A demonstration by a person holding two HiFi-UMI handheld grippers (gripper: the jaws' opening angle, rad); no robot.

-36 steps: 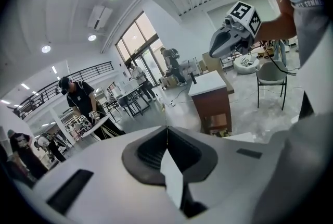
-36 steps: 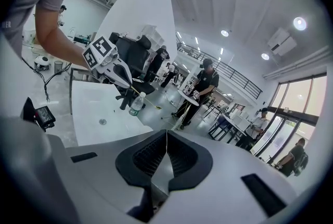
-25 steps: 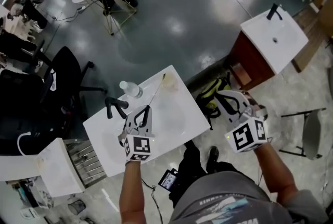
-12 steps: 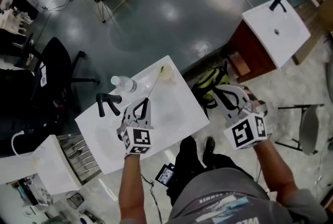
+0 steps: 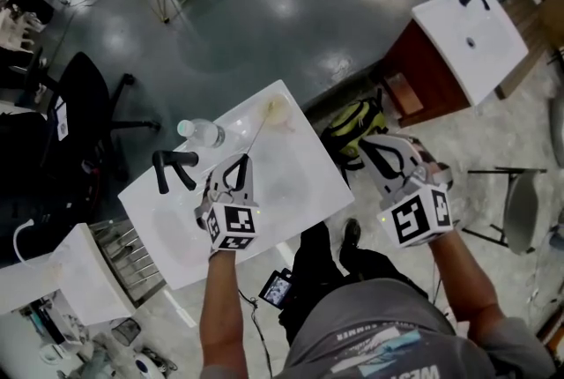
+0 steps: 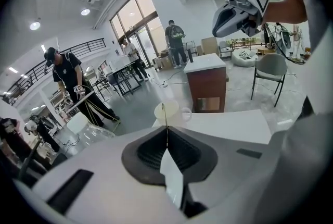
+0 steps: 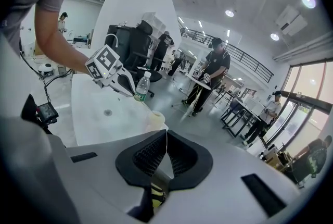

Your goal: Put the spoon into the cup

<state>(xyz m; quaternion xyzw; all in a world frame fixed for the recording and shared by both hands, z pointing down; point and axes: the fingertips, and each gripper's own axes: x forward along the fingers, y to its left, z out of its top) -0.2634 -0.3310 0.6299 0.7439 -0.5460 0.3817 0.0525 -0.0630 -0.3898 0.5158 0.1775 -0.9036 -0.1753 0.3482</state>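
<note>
Cup (image 5: 276,111) on table's (image 5: 304,196) far corner, bottle (image 5: 201,132) left of it, spoon (image 5: 257,139) before cup

My head view shows two hand-held grippers in white moulded shells. The left gripper (image 5: 238,164), at seven o'clock, ends in a cube (image 5: 231,227) with black square markers on white faces. The right gripper (image 5: 370,148), at four o'clock, carries a matching cube (image 5: 416,217). Both have black framing behind the jaws. In the gripper views the jaws are lined with black ribbed pads (image 6: 151,151) in a dark collar, and dark rectangular slots (image 7: 263,194) sit in the casing. The person carrying them wears a grey short-sleeved shirt (image 5: 370,342) with pale print, dark trousers (image 5: 317,267) and a dark shoe (image 5: 351,232).
</note>
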